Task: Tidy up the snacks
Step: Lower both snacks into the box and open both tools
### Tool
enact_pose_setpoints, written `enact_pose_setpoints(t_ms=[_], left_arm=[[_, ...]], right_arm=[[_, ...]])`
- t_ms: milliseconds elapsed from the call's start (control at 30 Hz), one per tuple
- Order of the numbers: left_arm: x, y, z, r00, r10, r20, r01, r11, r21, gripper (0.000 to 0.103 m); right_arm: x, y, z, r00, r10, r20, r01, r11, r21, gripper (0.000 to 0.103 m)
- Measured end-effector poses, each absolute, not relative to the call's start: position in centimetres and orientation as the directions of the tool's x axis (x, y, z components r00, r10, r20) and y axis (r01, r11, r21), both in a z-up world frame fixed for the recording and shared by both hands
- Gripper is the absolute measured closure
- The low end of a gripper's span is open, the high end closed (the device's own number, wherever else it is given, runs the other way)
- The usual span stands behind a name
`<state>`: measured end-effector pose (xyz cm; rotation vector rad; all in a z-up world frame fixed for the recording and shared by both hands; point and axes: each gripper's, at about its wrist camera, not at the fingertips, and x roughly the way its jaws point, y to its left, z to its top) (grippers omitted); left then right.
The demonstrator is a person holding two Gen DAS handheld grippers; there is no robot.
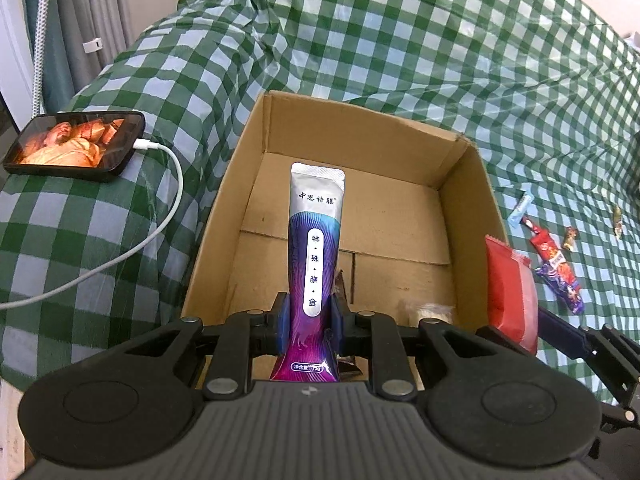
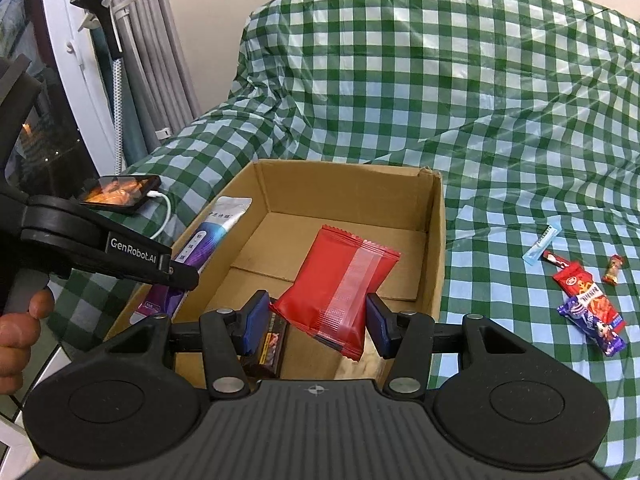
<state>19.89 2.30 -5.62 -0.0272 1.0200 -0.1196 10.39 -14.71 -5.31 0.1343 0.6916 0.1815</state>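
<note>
The purple sachet [image 1: 316, 264] is standing with its long axis pointing away from the camera over the cardboard box [image 1: 224, 208], pinched low by the left gripper [image 1: 308, 320]; the right gripper [image 2: 316, 320] is clamping a tilted red packet [image 2: 340, 280] above the box. Inside, a dark wrapper [image 2: 268, 348] is lying near the front wall; only the right wrist view is showing a person's hand [image 2: 20, 332], while loose snacks [image 2: 588, 304] are lying on the checked cloth [image 2: 480, 120].

Charging phone [image 1: 76, 145] on checked cloth [image 1: 400, 40]

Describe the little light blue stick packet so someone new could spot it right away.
Start at the open cardboard box on the green checked cloth, then look to its right at the loose snacks. The light blue stick packet lies farthest from the camera; it alone is pale blue and thin, while its neighbours are red, purple or gold.
</note>
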Motion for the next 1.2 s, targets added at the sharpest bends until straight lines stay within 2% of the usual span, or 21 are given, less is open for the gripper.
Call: enact_pose_setpoints(t_ms=[433, 533, 567, 600, 633, 700, 733, 833, 1067, 1133, 1200], left_arm=[[22.9, 1.8, -8.9, 0.470, -0.072, -0.880, 0.067, 0.997, -0.045, 0.080], [23.5, 1.9, -9.6, 0.456, -0.064, -0.888, 0.051, 0.998, -0.046, 0.076], [23.7, 2.0, -9.7, 0.457, -0.061, -0.887, 0.041, 0.998, -0.047, 0.071], [23.8, 2.0, -9.7, 0.459, -0.065, -0.886, 0.039, 0.998, -0.053, 0.050], [24.0, 2.0, -9.8, 0.460, -0.071, -0.885, 0.041, 0.997, -0.058, 0.023], [24.0, 2.0, -9.4, 0.480, -0.057, -0.876, 0.026, 0.998, -0.051, 0.000], [23.8, 2.1, -9.1, 0.497, -0.044, -0.867, 0.015, 0.999, -0.042, 0.000], [23.2, 2.1, -9.0, 0.486, -0.030, -0.873, 0.031, 0.999, -0.017, 0.000], [19.2, 3.3, -9.9, 0.404, -0.024, -0.914, 0.005, 1.000, -0.025, 0.000], [17.6, 3.4, -9.6, 0.405, -0.029, -0.914, 0.002, 1.000, -0.031, 0.000], [15.9, 2.9, -8.7, 0.452, -0.004, -0.892, 0.039, 0.999, 0.015, 0.000]], right_arm=[[13.6, -15.0, -7.6, 0.733, 0.197, -0.652, -0.103, 0.978, 0.179, 0.049], [14.0, -15.2, -7.9, 0.729, 0.193, -0.657, -0.098, 0.979, 0.179, 0.049], [14.1, -15.2, -8.0, 0.729, 0.191, -0.658, -0.096, 0.979, 0.177, 0.049], [14.3, -15.2, -8.1, 0.729, 0.188, -0.658, -0.096, 0.980, 0.173, 0.049], [14.4, -15.2, -8.2, 0.730, 0.185, -0.658, -0.096, 0.981, 0.170, 0.049], [15.1, -15.1, -8.2, 0.730, 0.190, -0.657, -0.107, 0.980, 0.165, 0.047], [15.5, -14.9, -8.2, 0.725, 0.194, -0.660, -0.117, 0.980, 0.159, 0.045], [15.8, -14.7, -7.8, 0.731, 0.163, -0.662, -0.102, 0.986, 0.130, 0.013], [12.1, -14.4, -7.8, 0.685, 0.184, -0.705, -0.127, 0.983, 0.134, 0.010], [10.7, -14.4, -7.7, 0.669, 0.187, -0.719, -0.116, 0.982, 0.148, 0.009], [9.5, -14.2, -7.3, 0.663, 0.185, -0.725, -0.102, 0.982, 0.158, 0.009]])
